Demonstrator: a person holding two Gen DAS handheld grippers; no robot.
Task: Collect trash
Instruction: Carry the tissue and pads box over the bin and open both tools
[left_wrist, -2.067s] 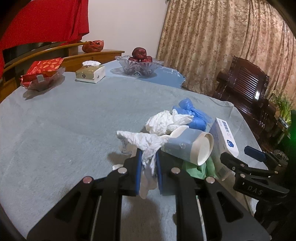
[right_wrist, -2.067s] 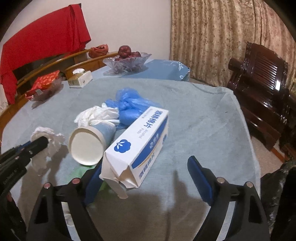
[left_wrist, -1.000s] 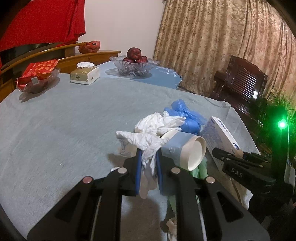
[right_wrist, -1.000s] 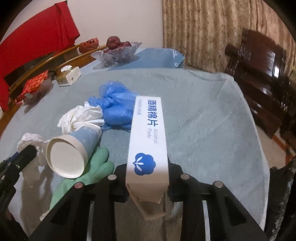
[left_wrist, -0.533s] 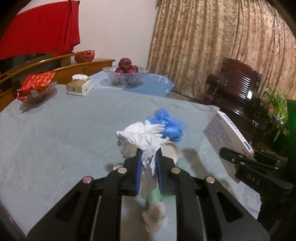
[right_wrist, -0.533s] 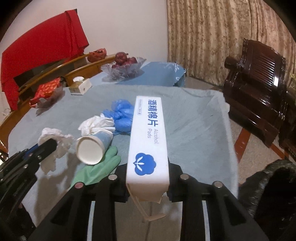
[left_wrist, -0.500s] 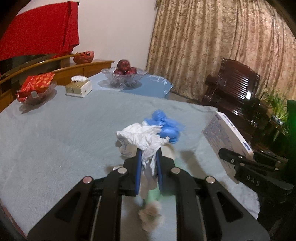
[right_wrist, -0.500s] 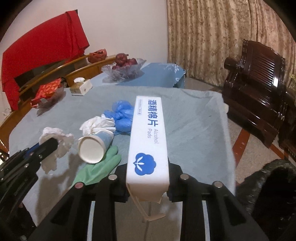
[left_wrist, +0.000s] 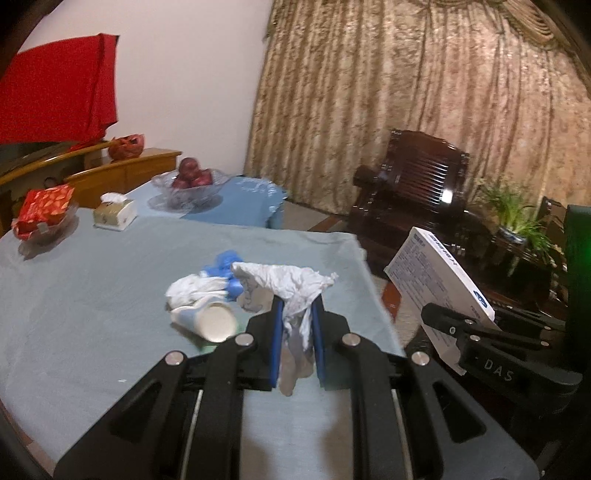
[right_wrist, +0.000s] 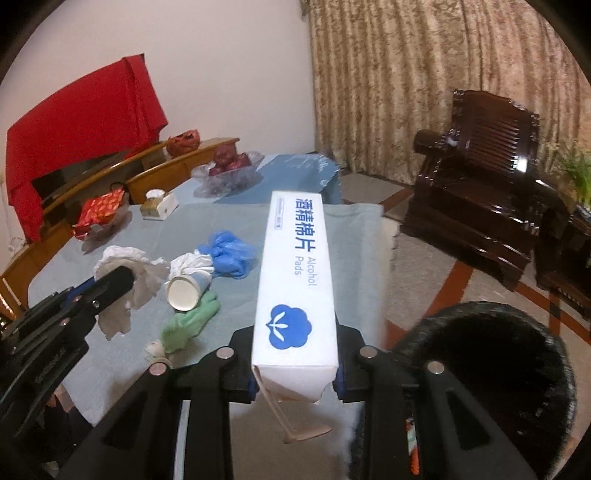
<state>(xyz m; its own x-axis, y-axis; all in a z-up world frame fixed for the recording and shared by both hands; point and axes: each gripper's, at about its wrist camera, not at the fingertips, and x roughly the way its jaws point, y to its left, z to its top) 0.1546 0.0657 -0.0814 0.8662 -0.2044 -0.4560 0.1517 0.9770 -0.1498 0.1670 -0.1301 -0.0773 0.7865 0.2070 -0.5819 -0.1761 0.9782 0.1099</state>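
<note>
Jaws both clamped — left gripper (left_wrist: 297, 341) on crumpled tissue (left_wrist: 291, 284), right gripper (right_wrist: 294, 380) on pads box (right_wrist: 295, 273) — lifted off the surface (left_wrist: 92, 295), bin (right_wrist: 495, 373) now lower right.

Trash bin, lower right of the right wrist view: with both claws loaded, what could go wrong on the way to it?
The alcohol pads box is gripped only at its near end by the right claw, so it could pivot or slip. The crumpled tissue in the left claw hangs loose and might snag. The bin sits low beside the table; a drop may miss.

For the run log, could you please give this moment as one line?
left gripper: holds white tissue | right gripper: holds alcohol pads box | black bin: lower right
</note>
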